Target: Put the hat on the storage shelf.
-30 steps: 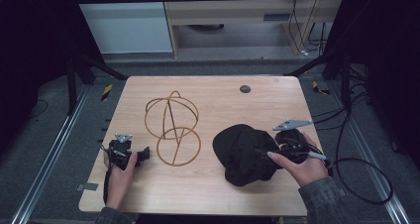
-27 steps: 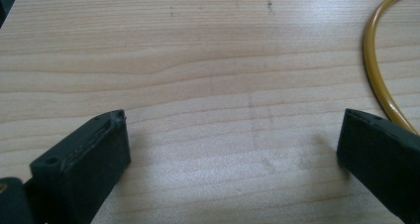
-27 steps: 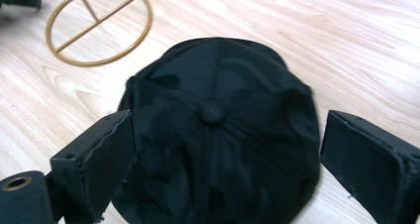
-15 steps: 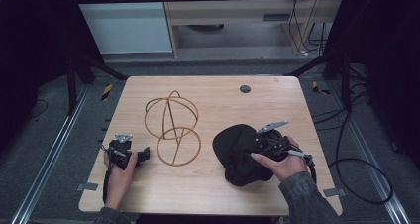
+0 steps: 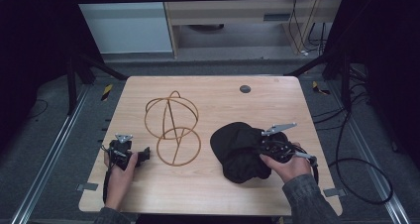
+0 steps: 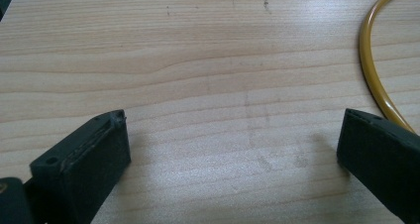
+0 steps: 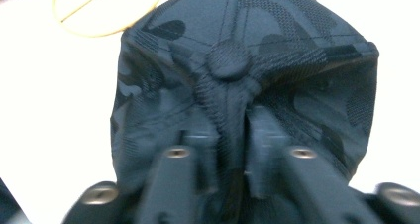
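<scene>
Black camo-pattern fabric cap [image 5: 239, 151] sits crumpled on the light wooden table [image 5: 213, 189], about 4 o'clock from table centre, with the orange wire-ring stand [image 5: 172, 126] near it at its 9 o'clock. Right gripper [image 5: 264, 145] comes in from the cap's 3 o'clock side, body lying low over the table, grey three-cornered plate [image 5: 279, 129] on top, right hand [image 5: 287, 165] wrapped around the handle from 5 o'clock, sleeve running off the near edge. Its jaws have just been closing and are now pinched on a fold of the cap's crown; in the right gripper view [image 7: 233, 149] the fabric is bunched between the two pads just below the cap's top button [image 7: 228, 59]. Left gripper [image 5: 143, 154] rests at the table's 8 o'clock, pointing toward 3 o'clock at the stand's lower ring, left hand [image 5: 120, 165] gripping it with the forearm straight back to 6 o'clock. Left gripper view: jaws wide apart, nothing between them, bare wood underneath [image 6: 208, 85], a curve of the orange ring [image 6: 371, 70] just beside the right-hand jaw.
</scene>
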### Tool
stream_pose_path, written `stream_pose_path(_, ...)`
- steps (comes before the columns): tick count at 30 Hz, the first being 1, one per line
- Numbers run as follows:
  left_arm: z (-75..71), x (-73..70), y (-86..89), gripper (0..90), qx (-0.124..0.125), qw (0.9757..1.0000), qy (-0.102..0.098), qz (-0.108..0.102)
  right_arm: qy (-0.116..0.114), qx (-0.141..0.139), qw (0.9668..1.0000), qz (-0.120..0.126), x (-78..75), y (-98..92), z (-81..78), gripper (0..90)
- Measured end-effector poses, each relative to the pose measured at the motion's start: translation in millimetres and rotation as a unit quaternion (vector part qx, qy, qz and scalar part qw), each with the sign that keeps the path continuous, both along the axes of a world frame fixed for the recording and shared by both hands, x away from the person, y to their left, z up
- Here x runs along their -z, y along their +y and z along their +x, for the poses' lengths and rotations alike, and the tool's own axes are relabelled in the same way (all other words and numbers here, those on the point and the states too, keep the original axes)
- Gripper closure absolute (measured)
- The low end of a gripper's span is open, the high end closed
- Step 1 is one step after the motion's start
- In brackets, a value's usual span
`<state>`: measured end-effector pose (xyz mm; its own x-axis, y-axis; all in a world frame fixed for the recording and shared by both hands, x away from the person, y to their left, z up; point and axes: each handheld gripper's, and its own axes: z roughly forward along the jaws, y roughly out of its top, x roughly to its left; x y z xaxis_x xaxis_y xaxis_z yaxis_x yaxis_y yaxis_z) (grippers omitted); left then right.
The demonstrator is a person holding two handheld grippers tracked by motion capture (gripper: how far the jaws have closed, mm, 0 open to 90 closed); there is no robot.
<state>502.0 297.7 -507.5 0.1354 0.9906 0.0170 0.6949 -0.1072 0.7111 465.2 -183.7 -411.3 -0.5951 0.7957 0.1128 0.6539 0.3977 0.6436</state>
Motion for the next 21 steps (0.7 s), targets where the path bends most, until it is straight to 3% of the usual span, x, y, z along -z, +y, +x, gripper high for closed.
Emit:
stream_pose_path(5,-0.1,0.0,0.0,0.0,0.0,1.0,0.0,0.0,0.006,-0.007,1.0,0.003,-4.7,-0.7,4.4,85.8)
stream_pose_path(10,-0.3,0.1,0.0,0.0,0.001,1.0,0.0,0.0,0.037,-0.012,0.9992,0.008,-21.1,0.5,16.1,86.0)
stream_pose_path(13,-0.4,0.1,0.2,0.0,0.002,1.0,0.0,0.0,0.043,-0.019,0.9989,0.005,-28.2,2.0,22.2,86.0)
stream_pose_path(17,-0.5,0.1,0.3,0.0,0.003,1.0,0.0,0.0,0.061,-0.026,0.9978,-0.004,-50.5,5.0,39.3,86.1)
stream_pose_path(19,-0.5,0.1,0.4,0.0,0.003,1.0,0.0,0.0,0.061,-0.025,0.9978,-0.004,-54.3,5.3,41.7,86.2)
stream_pose_path(21,-0.5,0.2,0.3,0.0,0.003,1.0,-0.001,-0.001,0.051,-0.019,0.9985,-0.001,-72.1,4.9,51.3,86.2)
